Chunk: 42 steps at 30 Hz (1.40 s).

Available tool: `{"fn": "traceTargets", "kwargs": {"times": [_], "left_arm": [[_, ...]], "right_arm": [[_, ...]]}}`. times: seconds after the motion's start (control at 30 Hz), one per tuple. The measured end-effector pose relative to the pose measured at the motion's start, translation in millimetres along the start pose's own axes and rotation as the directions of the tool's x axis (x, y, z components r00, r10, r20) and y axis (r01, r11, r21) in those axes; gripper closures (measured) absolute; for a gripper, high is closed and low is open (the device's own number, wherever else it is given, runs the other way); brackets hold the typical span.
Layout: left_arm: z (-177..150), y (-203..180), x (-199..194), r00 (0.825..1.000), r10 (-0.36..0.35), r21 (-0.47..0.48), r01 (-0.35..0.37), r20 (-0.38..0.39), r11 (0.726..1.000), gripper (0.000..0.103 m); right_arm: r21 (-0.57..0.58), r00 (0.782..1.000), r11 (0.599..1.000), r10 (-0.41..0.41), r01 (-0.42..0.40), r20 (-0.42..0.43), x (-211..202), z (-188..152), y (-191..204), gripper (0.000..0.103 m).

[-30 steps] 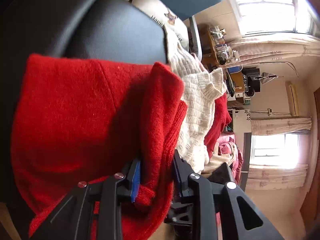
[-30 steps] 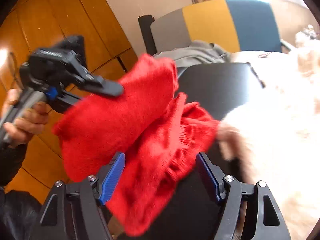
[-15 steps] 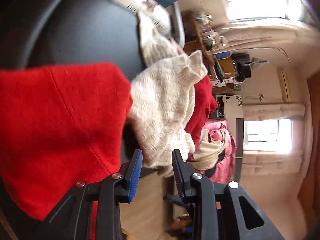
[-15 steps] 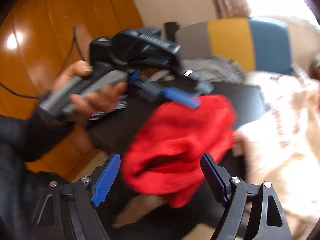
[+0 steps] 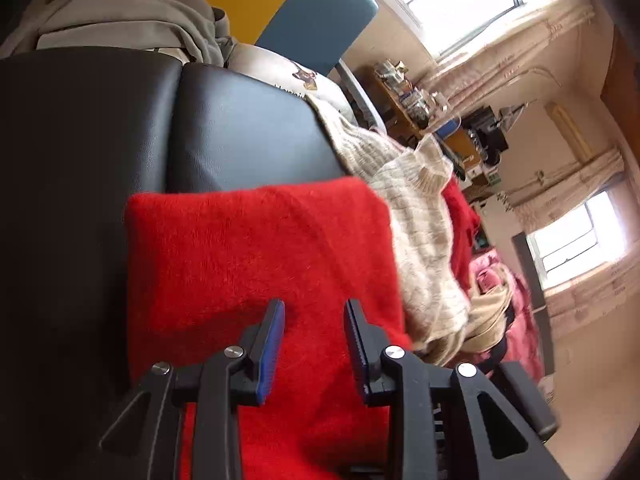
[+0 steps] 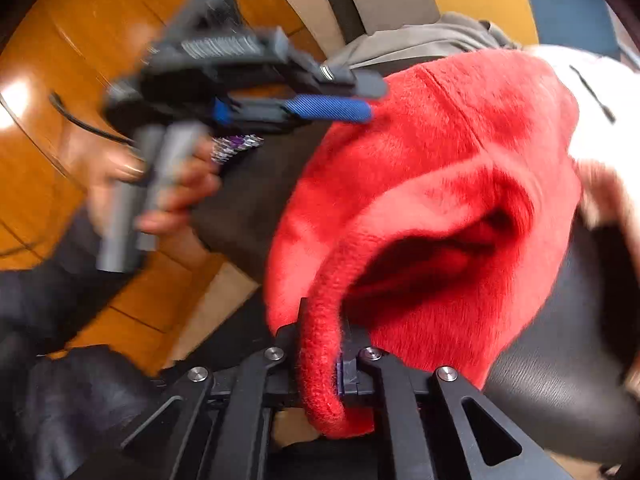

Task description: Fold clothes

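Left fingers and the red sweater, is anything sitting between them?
Nothing visible: the left gripper hangs open just over the red sweater on the black seat. The cream knit lies off to the side.

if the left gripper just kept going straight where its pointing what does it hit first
Most likely the red sweater. The left gripper has its jaws apart with nothing between them, and the red knit fills the view just ahead of the fingertips. Beyond it lies the black leather seat. Depth is hard to judge.

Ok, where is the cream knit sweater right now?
In the left wrist view the cream knit sweater lies right of the red sweater, draped over the black cushion's right edge, with more clothes piled beyond it.
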<state>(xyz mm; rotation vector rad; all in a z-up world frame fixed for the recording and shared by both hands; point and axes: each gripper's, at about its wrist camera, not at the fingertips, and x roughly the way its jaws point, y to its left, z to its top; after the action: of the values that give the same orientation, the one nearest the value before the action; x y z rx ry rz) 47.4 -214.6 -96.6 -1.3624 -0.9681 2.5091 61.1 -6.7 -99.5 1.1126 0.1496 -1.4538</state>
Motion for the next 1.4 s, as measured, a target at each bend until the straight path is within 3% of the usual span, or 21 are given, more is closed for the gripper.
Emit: {"fn": "traceTargets", "kwargs": {"times": [0.07,0.17,0.27,0.3,0.37,0.43,0.5,0.57,0.63,0.73,0.8,0.83,0.87,0.93,1.03,1.17,1.23,1.33,1.4], "left_arm": [[0.1,3.1,17.7,0.999,0.015,0.017,-0.014,-0.035,1.0,0.074],[3.8,4.3,37.1,0.998,-0.004,0.03,0.006,-0.056,1.0,0.078],[5.9,-2.2,44.3,0.999,0.008,0.068,-0.004,-0.045,0.998,0.08],[6.0,-4.6,44.3,0.999,0.019,0.083,-0.016,-0.042,0.996,0.08],[6.3,-5.3,40.6,0.999,0.024,0.098,-0.02,-0.037,0.995,0.08],[4.0,-6.2,30.9,1.0,0.015,0.109,-0.014,-0.014,0.994,0.078],[0.4,-7.1,20.2,1.0,0.011,0.111,-0.012,0.014,0.994,0.076],[-5.6,-7.7,9.2,0.999,0.001,0.108,-0.006,0.045,0.994,0.075],[-12.6,-8.0,-1.6,0.997,0.0,0.104,-0.008,0.075,0.995,0.075],[-26.5,-6.4,-14.9,0.995,-0.009,0.107,-0.002,0.101,0.994,0.075],[-36.2,-6.1,-19.1,0.994,-0.023,0.112,0.011,0.103,0.994,0.075],[-41.8,-5.9,-20.6,0.994,-0.034,0.117,0.022,0.101,0.993,0.075],[-47.0,-5.9,-20.2,0.995,-0.046,0.121,0.035,0.093,0.992,0.075],[-57.8,-8.5,-15.4,0.996,-0.06,0.143,0.049,0.068,0.988,0.075],[-71.4,-13.4,-2.3,0.997,-0.072,0.181,0.066,0.028,0.981,0.074],[-83.8,-11.8,33.7,0.997,0.002,0.214,0.014,-0.076,0.977,0.074],[-86.7,-4.8,43.8,0.997,0.006,0.206,0.009,-0.075,0.978,0.077],[-80.4,9.7,41.4,0.996,-0.047,0.11,0.055,-0.081,0.992,0.085],[-77.2,11.0,35.3,0.996,-0.047,0.084,0.054,-0.077,0.995,0.083]], "right_arm": [[0.022,1.0,1.0,0.002,-0.002,0.001,-11.4,-12.5,-4.9,0.095],[0.144,0.992,0.983,-0.109,0.116,-0.06,-1.6,-40.2,-41.5,0.094],[0.233,0.998,0.97,-0.061,0.062,-0.014,1.3,-44.7,-53.8,0.087],[0.255,0.999,0.966,-0.039,0.036,0.006,0.2,-44.2,-55.1,0.082],[0.246,0.999,0.969,-0.02,0.012,0.028,-15.6,-38.3,-49.7,0.05],[0.229,0.995,0.973,-0.044,0.023,0.086,-43.3,-29.3,-44.3,0.035],[0.219,0.984,0.975,-0.067,0.03,0.165,-72.5,-18.5,-40.4,0.033],[0.234,0.964,0.971,-0.1,0.041,0.247,-90.1,-6.6,-42.2,0.016],[0.25,0.936,0.963,-0.177,0.101,0.304,-94.2,8.1,-46.6,0.013],[0.313,0.919,0.939,-0.245,0.145,0.309,-71.4,41.7,-73.3,0.013],[0.346,0.924,0.924,-0.266,0.163,0.275,-53.0,54.9,-90.1,0.024],[0.348,0.928,0.919,-0.278,0.182,0.247,-40.4,61.6,-95.7,0.045],[0.352,0.93,0.911,-0.299,0.213,0.213,-31.5,59.7,-96.2,0.08],[0.346,0.921,0.909,-0.319,0.232,0.222,-34.2,66.6,-94.1,0.085],[0.299,0.891,0.912,-0.364,0.282,0.27,-54.4,69.6,-83.0,0.087],[0.317,0.857,0.841,-0.498,0.438,0.136,-37.8,51.7,-107.7,0.087],[0.359,0.865,0.844,-0.476,0.399,0.158,-33.6,38.7,-127.0,0.084],[0.402,0.866,0.84,-0.464,0.363,0.186,-36.0,36.3,-138.2,0.069],[0.39,0.86,0.84,-0.474,0.377,0.189,-41.6,33.7,-137.6,0.059]]}}
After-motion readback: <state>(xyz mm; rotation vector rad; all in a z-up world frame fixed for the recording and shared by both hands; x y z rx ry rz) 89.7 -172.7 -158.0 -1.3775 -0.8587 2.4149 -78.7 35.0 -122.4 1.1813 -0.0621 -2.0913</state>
